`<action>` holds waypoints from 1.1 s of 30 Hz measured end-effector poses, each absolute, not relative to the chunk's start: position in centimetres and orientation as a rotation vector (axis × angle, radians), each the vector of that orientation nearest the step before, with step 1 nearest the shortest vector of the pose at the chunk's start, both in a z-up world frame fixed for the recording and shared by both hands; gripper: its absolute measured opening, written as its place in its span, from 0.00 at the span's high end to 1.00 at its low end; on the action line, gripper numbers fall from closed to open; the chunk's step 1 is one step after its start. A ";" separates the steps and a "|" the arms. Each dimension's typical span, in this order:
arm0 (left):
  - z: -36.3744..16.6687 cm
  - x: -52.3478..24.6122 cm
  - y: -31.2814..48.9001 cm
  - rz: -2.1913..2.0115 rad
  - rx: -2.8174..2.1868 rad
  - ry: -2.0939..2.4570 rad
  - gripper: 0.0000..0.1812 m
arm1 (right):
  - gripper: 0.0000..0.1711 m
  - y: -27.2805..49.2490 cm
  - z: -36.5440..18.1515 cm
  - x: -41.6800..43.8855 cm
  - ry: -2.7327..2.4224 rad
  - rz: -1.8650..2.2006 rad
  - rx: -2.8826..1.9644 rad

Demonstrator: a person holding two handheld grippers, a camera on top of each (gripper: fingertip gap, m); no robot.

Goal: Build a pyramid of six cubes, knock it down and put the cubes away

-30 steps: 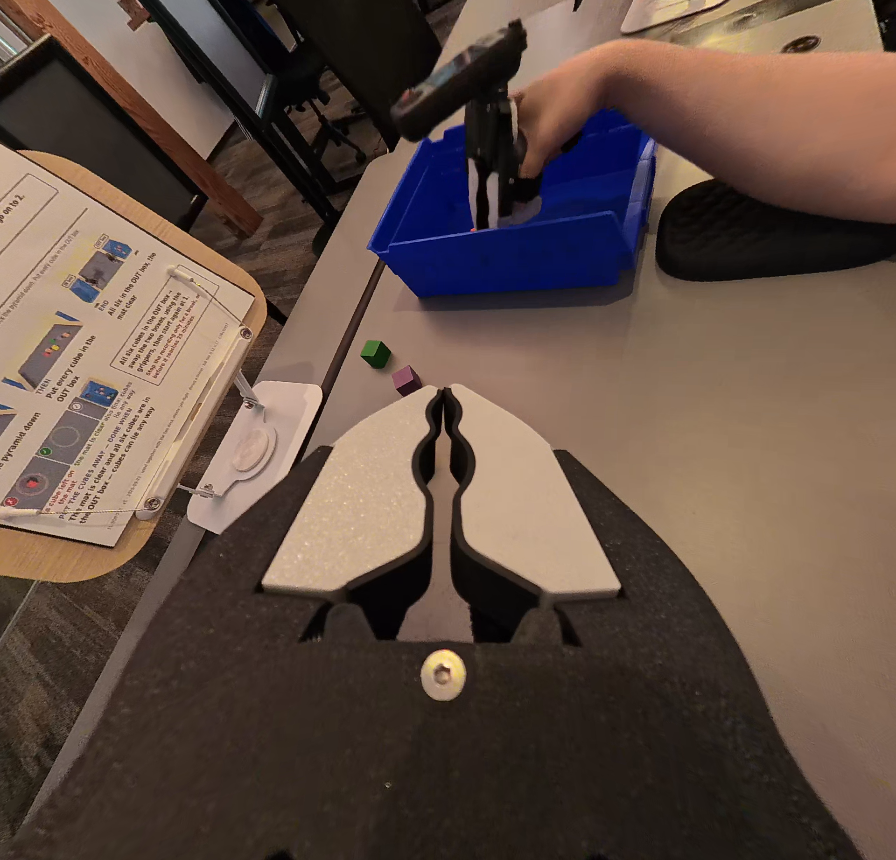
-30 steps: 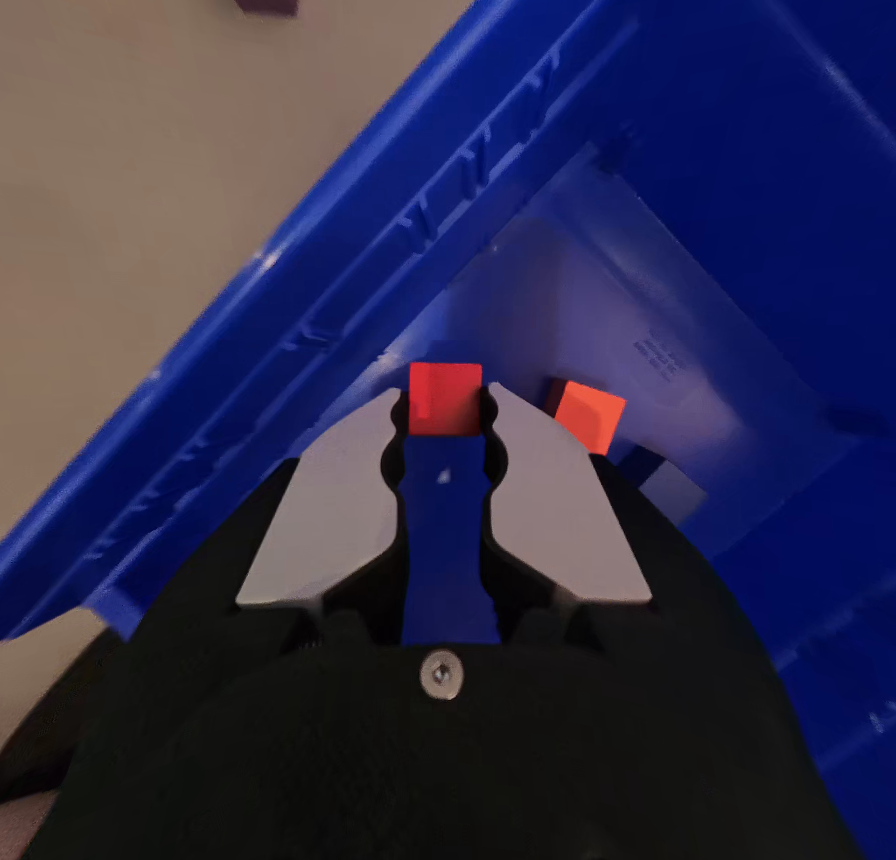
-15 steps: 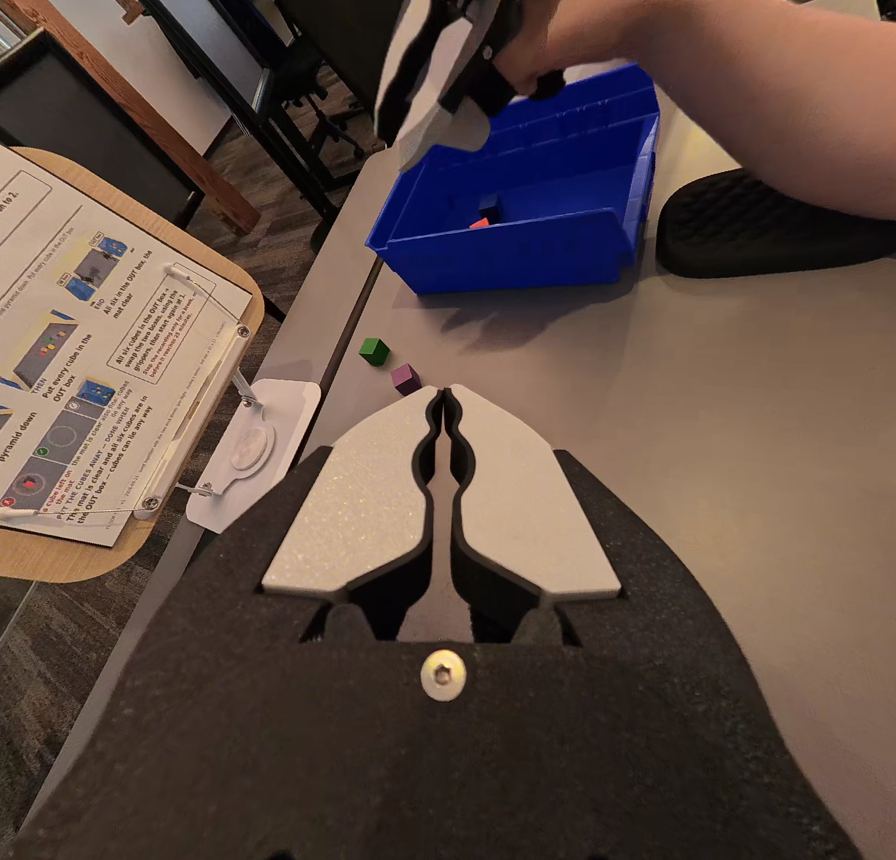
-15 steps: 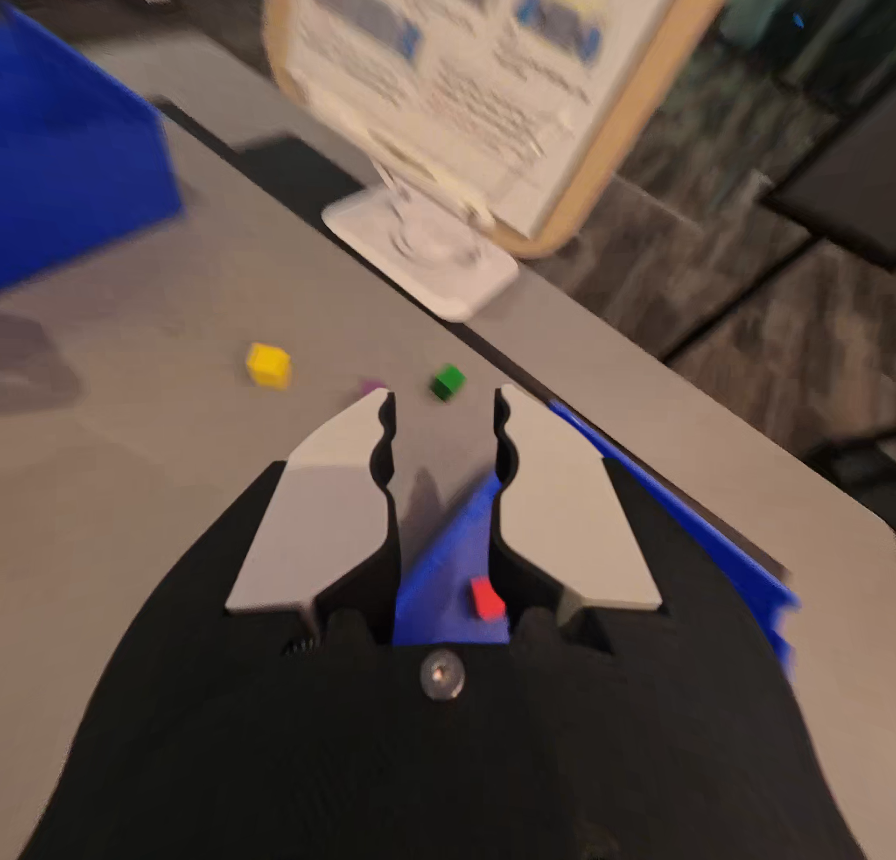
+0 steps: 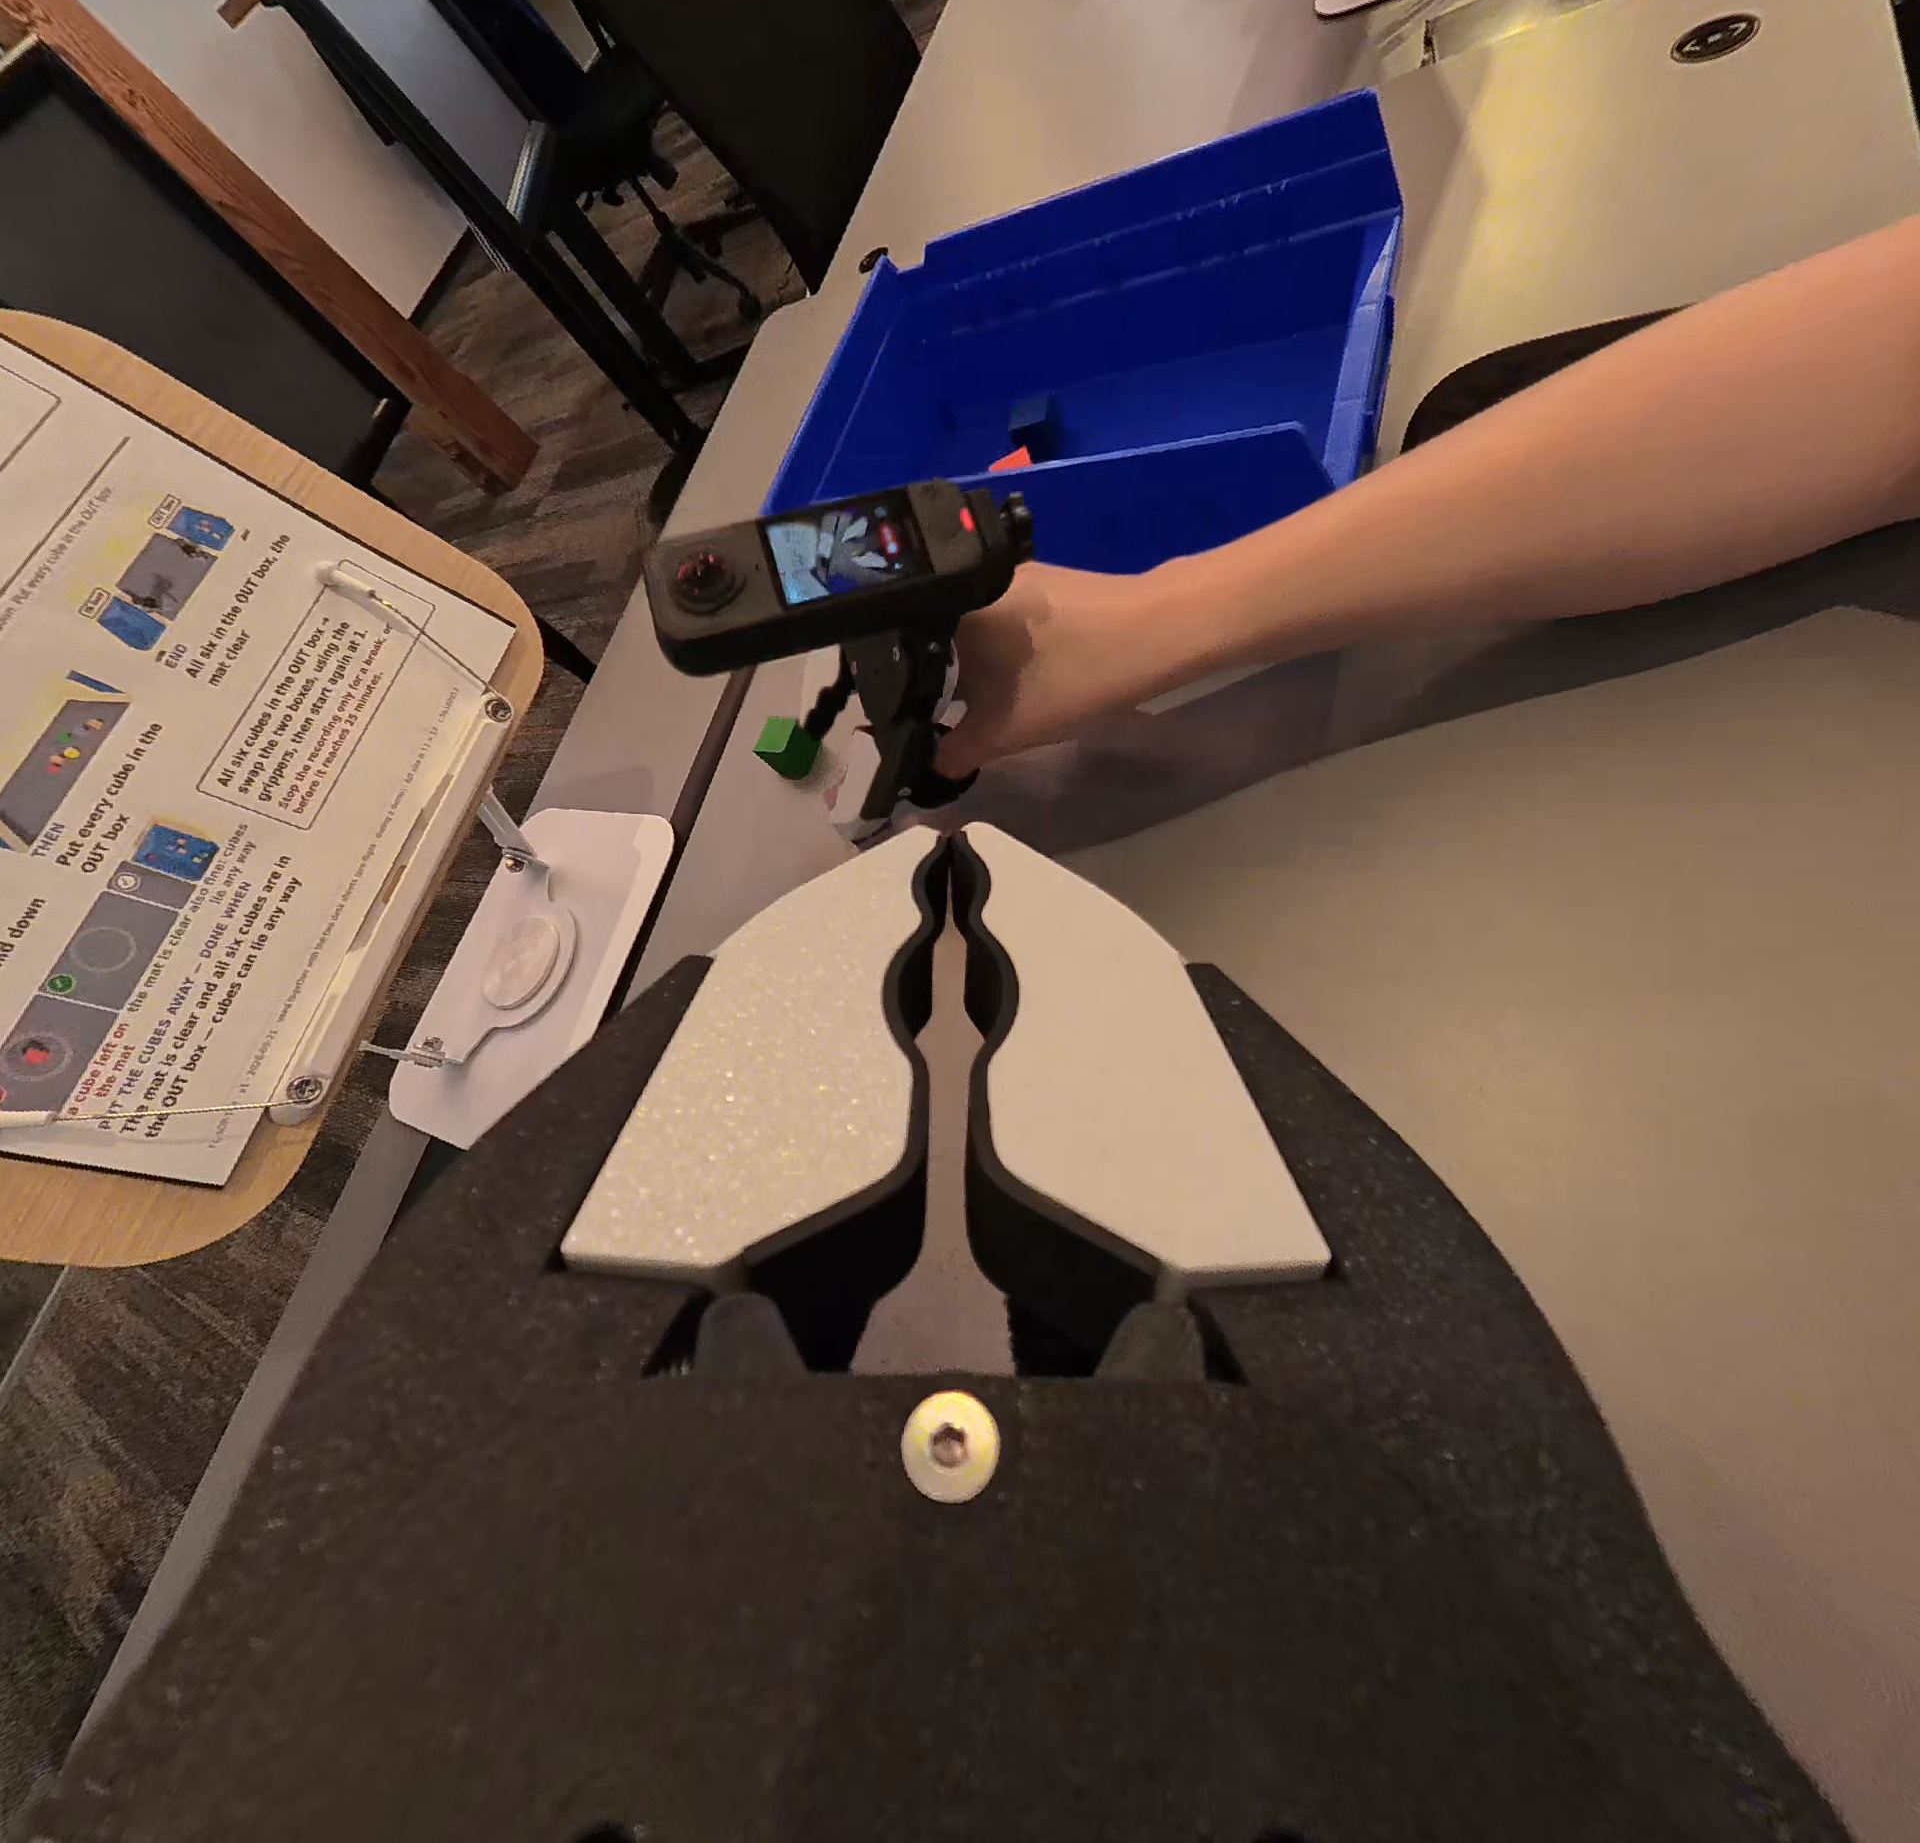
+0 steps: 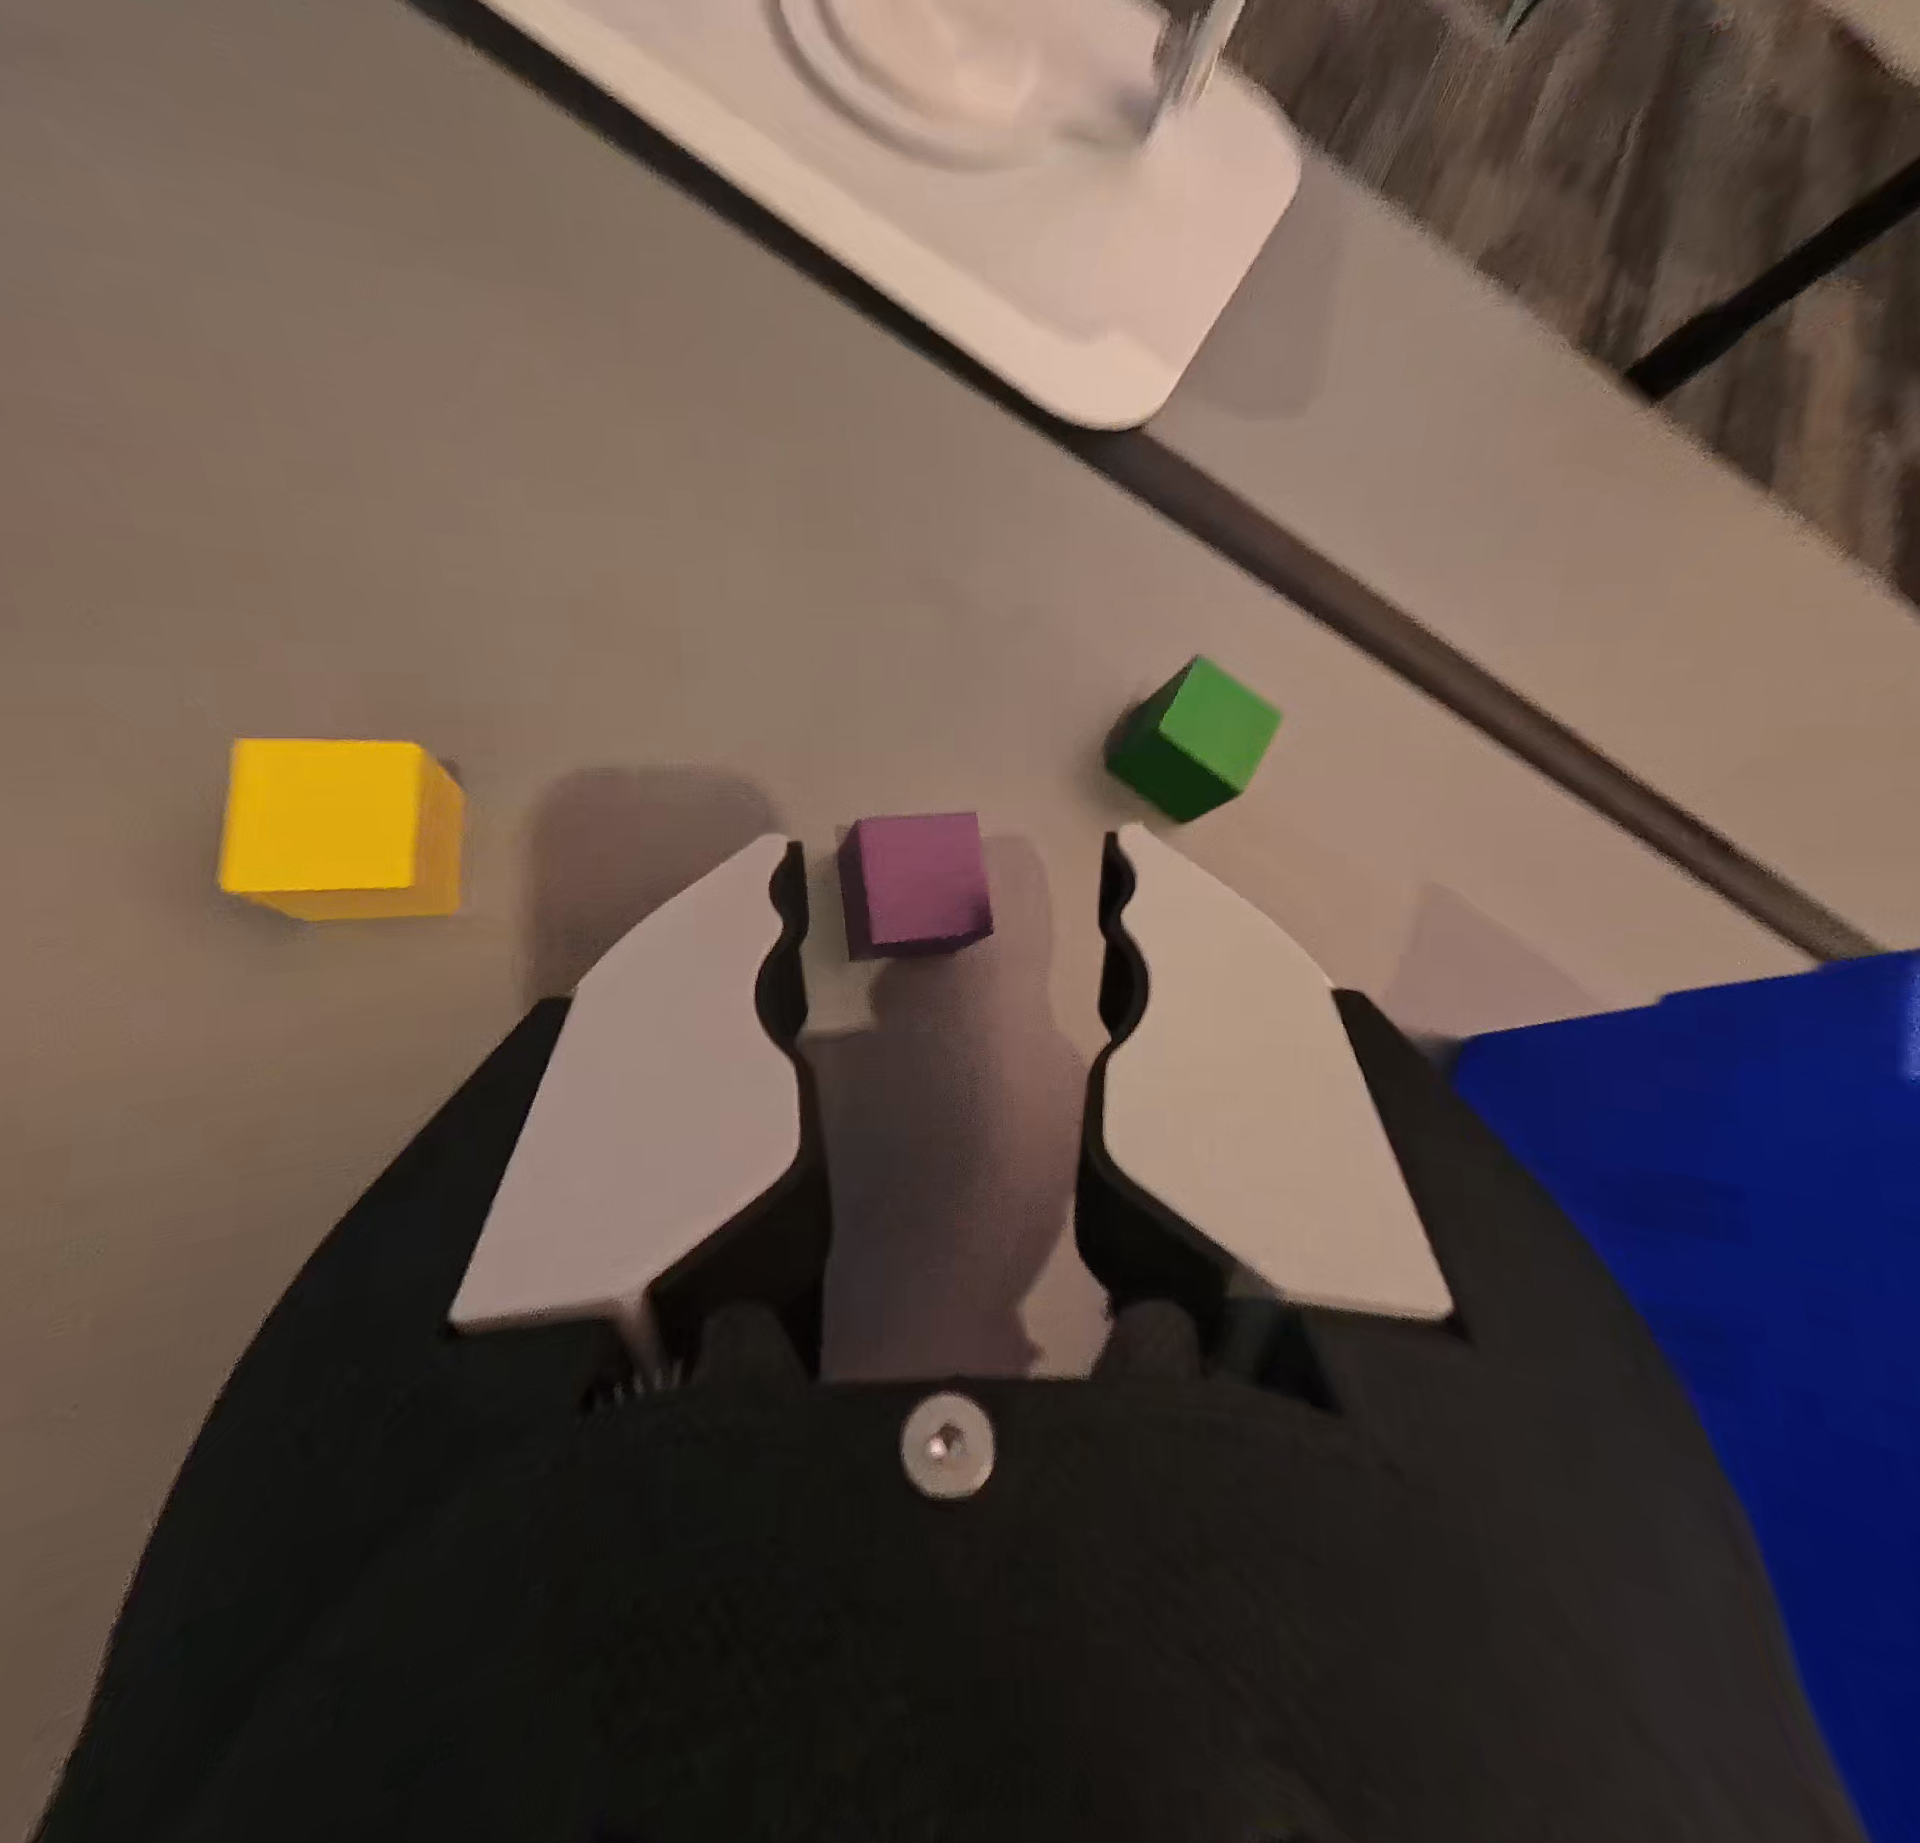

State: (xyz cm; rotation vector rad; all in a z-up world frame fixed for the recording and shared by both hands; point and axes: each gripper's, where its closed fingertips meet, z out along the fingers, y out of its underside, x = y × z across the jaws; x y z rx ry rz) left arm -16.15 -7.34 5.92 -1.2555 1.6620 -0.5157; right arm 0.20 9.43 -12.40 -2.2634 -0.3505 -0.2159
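While my right tool [image 6: 951, 884] gapes around one purple cube [image 6: 914, 884] on the surface [image 6: 416, 505], one yellow cube [image 6: 332, 827] sits at nine o'clock, one green cube [image 6: 1195, 739] at one; my left tool [image 5: 951, 848] is pressed together, and the blue bin [image 5: 1195, 505] half-hides two cubes.

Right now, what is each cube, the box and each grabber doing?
Purple cube: on the table, between the right gripper's open fingers, not held.
Yellow cube: loose on the table.
Green cube: loose on the table, near the edge.
Red cube: lying in the blue bin.
Blue bin: upright, open top.
Right gripper: open, empty.
Left gripper: shut, empty.
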 end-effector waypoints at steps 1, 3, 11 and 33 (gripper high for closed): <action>5.9 -16.2 -7.3 -0.515 -1.255 1.663 1.00 | 0.67 9.5 -13.6 0.2 -0.347 -0.186 -2.305; 5.9 -16.2 -7.2 -0.515 -1.255 1.663 1.00 | 0.67 9.6 -15.4 0.0 -0.329 -0.089 -2.357; 5.6 -16.1 -7.3 -0.505 -1.250 1.679 1.00 | 0.83 8.3 -7.7 -4.5 -0.316 0.395 -2.134; 6.2 -16.4 -7.9 -0.498 -1.233 1.673 1.00 | 0.79 -8.0 -13.7 21.6 -0.214 -0.117 -2.936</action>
